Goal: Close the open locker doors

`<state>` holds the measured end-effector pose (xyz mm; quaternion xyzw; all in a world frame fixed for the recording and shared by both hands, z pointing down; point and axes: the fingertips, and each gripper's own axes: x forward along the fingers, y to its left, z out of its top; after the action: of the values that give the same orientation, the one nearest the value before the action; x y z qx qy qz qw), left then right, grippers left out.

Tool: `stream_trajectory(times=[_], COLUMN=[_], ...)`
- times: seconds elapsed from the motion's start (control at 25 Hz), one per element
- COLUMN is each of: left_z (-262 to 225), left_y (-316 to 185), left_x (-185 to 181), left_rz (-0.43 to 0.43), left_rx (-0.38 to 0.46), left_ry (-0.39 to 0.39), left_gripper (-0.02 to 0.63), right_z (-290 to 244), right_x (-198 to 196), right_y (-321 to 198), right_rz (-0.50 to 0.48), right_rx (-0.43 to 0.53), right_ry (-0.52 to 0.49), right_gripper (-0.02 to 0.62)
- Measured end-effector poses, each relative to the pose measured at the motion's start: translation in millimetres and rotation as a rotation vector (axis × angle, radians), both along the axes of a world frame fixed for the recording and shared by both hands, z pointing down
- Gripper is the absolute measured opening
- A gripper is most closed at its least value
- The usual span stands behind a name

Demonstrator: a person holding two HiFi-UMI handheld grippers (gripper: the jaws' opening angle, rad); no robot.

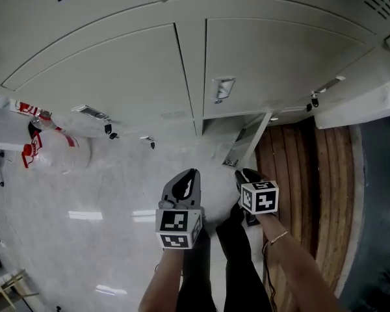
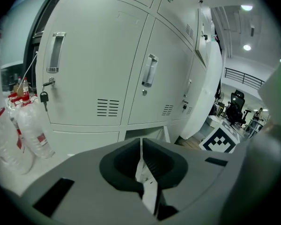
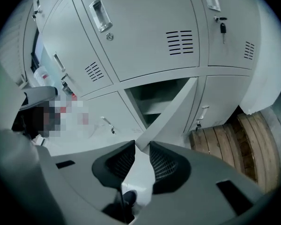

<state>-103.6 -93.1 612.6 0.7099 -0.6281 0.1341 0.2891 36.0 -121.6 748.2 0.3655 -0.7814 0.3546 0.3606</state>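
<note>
The person's dark-trousered legs (image 1: 237, 265) stand nearest, on the pale floor (image 1: 104, 200).

Left gripper (image 1: 190, 174): jaws pressed together at the tips, with only a thin slit between them. Nothing is held. It points toward the lower locker row.

Right gripper (image 1: 243, 173): jaws spread, with nothing between the pads. In the right gripper view the edge of the open locker door (image 3: 171, 114) shows through the gap, but farther off; no contact is visible.

Open locker door: bottom row, just beyond the right gripper. It swings outward over the floor and exposes the compartment (image 3: 152, 100) with a shelf inside. In the head view this door (image 1: 249, 138) stands just left of the wooden planks (image 1: 312, 187), which lie on the floor at the right.

At the left, a clear plastic bag of bottles (image 1: 55, 149) rests on the floor against the lockers.

Farthest: the upper locker doors (image 1: 117, 77) sit flush and closed, each with a recessed handle (image 2: 150, 71). A key (image 2: 44, 97) hangs from the lock of the left one.
</note>
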Motion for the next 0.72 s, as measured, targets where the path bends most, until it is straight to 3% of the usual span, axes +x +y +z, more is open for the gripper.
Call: stream_trajectory(times=[0.72], left_z=[-5.3], left_y=[6.2], left_x=[-59.1], left_rz=[-0.15], left_rx=[0.018], left_ry=[0.013], left_gripper=[0.023], right_z=[3.4], right_x=[-80.5], right_y=[-31.5], right_rz=[-0.109], right_rx=[0.02], right_ry=[0.014], right_gripper=[0.081])
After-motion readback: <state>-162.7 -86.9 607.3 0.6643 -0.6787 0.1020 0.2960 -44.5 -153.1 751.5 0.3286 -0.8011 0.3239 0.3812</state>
